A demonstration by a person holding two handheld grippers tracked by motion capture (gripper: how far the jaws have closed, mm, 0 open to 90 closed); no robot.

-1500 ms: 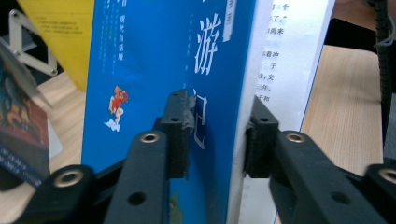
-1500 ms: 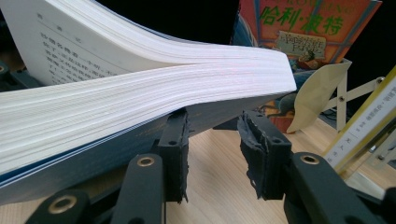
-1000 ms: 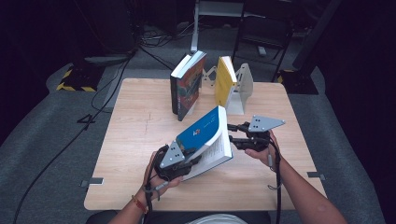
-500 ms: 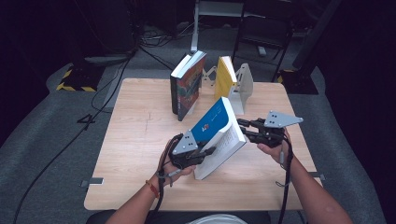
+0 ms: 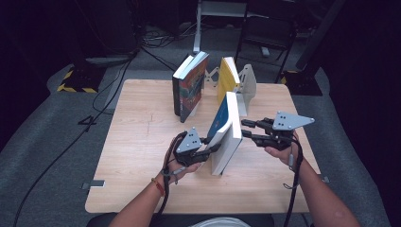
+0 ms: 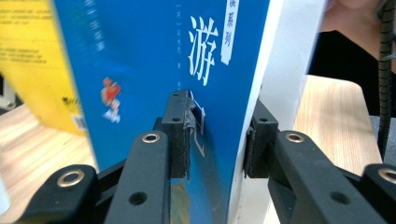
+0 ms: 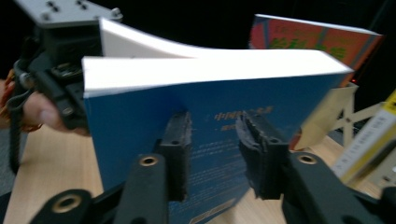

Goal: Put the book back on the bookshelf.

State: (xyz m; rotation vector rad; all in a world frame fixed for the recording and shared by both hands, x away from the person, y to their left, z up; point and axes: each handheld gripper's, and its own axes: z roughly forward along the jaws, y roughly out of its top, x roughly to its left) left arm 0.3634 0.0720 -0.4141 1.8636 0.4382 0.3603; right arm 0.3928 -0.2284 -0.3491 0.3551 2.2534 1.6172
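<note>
The blue book (image 5: pixel 226 135) stands on its lower edge on the bench (image 5: pixel 137 156), near the front centre and tilted slightly. It is judged to be held upright so it can join the row of standing books at the rack (image 5: pixel 247 87).

The left gripper (image 5: pixel 210 147) sits just left of the blue book, low down. In the left gripper view its fingers (image 6: pixel 180 135) pinch the book: one pad presses the blue cover, the other the white page block, with cover and some pages between them. This grip carries the book and keeps it from falling flat.

The right gripper (image 5: pixel 246 130) sits just right of the blue book, at mid height. Its fingers (image 7: pixel 177 140) are spread, one on each side of centre of the back cover, very close to it; contact cannot be told. The placement is judged as a guard against tipping.

Beyond the blue book, the yellow book (image 5: pixel 227 78) leans in the rack. Left of the yellow book, the dark book (image 5: pixel 189 87) stands on end, well apart from the blue book.
</note>
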